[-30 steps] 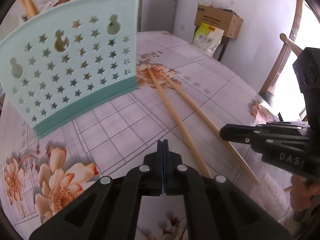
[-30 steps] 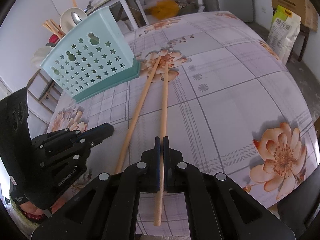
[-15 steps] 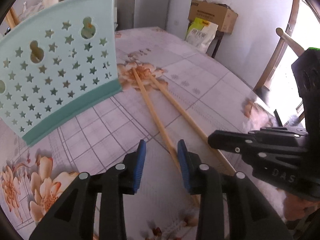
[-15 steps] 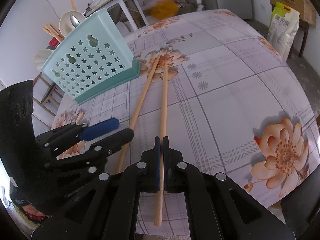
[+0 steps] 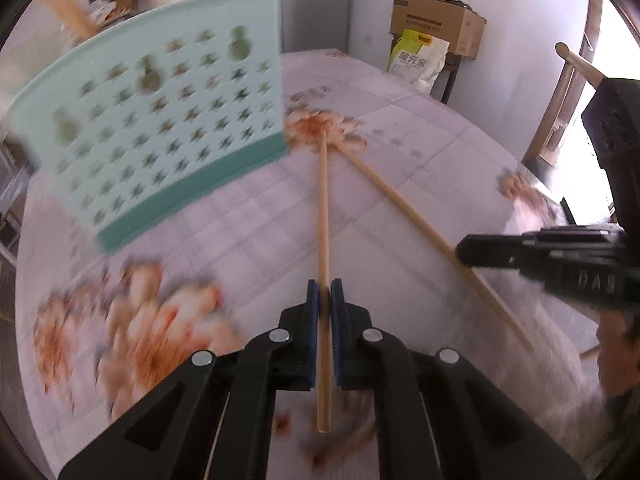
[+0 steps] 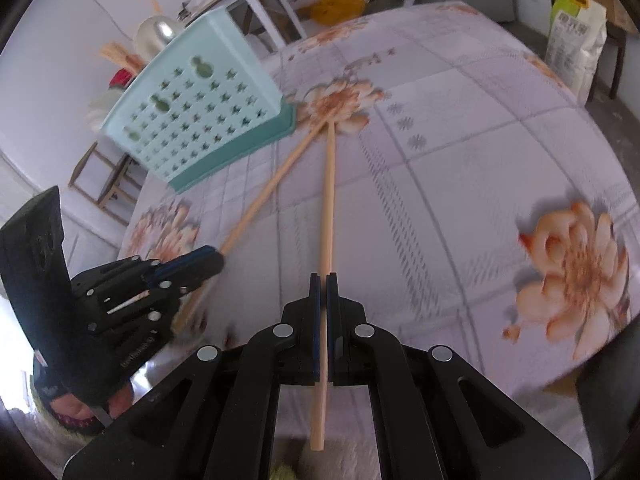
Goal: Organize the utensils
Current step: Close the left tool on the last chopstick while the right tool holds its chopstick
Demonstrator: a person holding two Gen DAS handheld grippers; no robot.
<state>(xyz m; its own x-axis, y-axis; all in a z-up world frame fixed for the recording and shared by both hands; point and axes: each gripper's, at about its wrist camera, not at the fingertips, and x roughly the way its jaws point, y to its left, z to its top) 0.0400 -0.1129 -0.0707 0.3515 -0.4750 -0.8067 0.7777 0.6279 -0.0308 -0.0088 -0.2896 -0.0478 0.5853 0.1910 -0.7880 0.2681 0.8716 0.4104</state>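
Wooden chopsticks lie on the floral table (image 5: 400,128) beside the mint basket (image 5: 160,120). Left gripper (image 5: 325,292) has just clamped one chopstick (image 5: 323,208); right gripper (image 6: 323,288) still grips the other chopstick (image 6: 329,192), both ready for lifting.

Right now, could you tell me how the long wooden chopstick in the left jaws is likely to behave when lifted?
The long wooden chopstick looks straight, so probably stiff. Thin wood suggests light. It is pinched near its end, so the far tip by the mint perforated plastic holder may droop or pivot.

Mint star-holed basket (image 5: 160,120), pale wooden chopsticks (image 5: 323,208), peach-flowered checked tablecloth (image 6: 460,200).
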